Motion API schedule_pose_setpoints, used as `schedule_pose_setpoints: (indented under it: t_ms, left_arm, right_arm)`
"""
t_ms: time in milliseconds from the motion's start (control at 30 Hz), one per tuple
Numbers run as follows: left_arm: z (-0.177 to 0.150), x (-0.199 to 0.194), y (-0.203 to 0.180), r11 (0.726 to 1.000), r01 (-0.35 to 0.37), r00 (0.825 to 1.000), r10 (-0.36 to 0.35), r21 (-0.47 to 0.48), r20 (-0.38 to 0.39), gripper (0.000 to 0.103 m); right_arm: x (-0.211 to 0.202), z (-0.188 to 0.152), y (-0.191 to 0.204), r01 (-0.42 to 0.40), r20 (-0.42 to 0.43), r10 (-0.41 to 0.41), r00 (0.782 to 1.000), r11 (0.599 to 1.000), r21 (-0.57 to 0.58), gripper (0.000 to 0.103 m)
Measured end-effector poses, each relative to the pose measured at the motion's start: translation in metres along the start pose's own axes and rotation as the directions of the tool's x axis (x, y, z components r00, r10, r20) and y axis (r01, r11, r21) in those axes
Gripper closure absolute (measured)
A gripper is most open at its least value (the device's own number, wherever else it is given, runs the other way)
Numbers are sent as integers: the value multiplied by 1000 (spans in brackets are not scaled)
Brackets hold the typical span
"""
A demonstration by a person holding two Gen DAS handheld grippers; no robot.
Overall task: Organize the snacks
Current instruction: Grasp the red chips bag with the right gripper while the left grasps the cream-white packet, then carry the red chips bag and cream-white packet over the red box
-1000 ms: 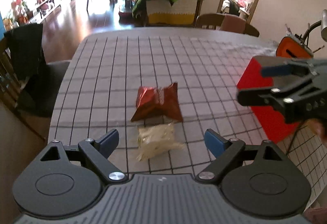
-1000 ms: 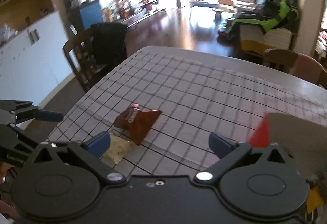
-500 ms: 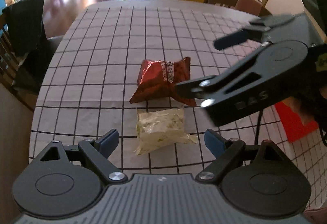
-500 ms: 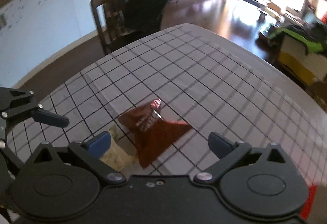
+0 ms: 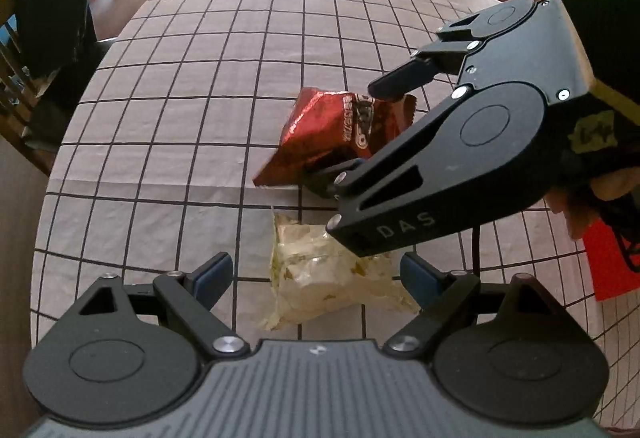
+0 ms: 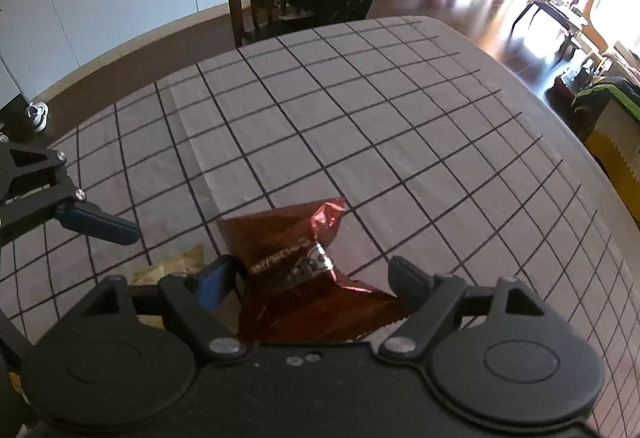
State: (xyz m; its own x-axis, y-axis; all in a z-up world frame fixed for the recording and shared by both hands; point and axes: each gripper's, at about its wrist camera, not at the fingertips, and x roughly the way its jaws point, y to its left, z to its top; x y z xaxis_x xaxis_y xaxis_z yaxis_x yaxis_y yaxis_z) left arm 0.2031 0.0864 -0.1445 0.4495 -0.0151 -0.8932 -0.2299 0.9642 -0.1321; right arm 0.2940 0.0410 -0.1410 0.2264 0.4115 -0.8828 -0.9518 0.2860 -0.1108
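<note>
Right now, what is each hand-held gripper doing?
Left hand-held gripper: open over the pale bag, not gripping.
Right hand-held gripper: closing around the red bag, not yet clamped.

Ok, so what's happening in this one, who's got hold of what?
A person holds a claw in each hand over a table with a checked cloth. The right claw has come down around the red foil snack bag; its jaws have just been closing, with the bag between them, but a firm grip isn't clear yet. The left claw is open, straddling the clear pale snack bag without gripping it. Both bags lie on the cloth.
</note>
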Motion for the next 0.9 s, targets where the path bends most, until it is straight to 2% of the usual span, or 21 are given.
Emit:
schedule_pose_setpoints:
  t_ms: [33,133,200,300,367,533,700,900]
  left_arm:
    - [1,1,0,1000,8,1000,-8,1,-3,12]
    - [0,2,0,1000,18,1000,-17,8,-6,16]
    - [0,5,0,1000,28,999,-27,14,-17,27]
    - [1,8,-2,999,41,999,-41,28,-34,38]
    - [0,9,-5,998,38,999,-36,45,-34,39]
    - [-5,7,-5,998,49,999,-48,39,-25,43]
    - [-9,1,8,999,47,999,-47,3,-20,43]
    - [-18,-15,17,998,59,998,-59,2,16,43]
  right_arm:
    - [2,-1,0,-3,-3,3,1000,1000,6,29]
    - [4,-5,-2,-1,-6,1,1000,1000,15,34]
    - [3,-7,-3,4,-1,-4,1000,1000,27,39]
    - [1,-11,-4,22,-2,-22,1000,999,49,48]
    - [-2,-15,-5,40,5,-40,999,997,65,54]
    - [-15,-32,-14,82,26,-89,996,978,189,60]
    - [-34,-55,-20,119,34,-138,990,938,326,61]
    - [-70,-81,-13,152,52,-196,979,880,449,61]
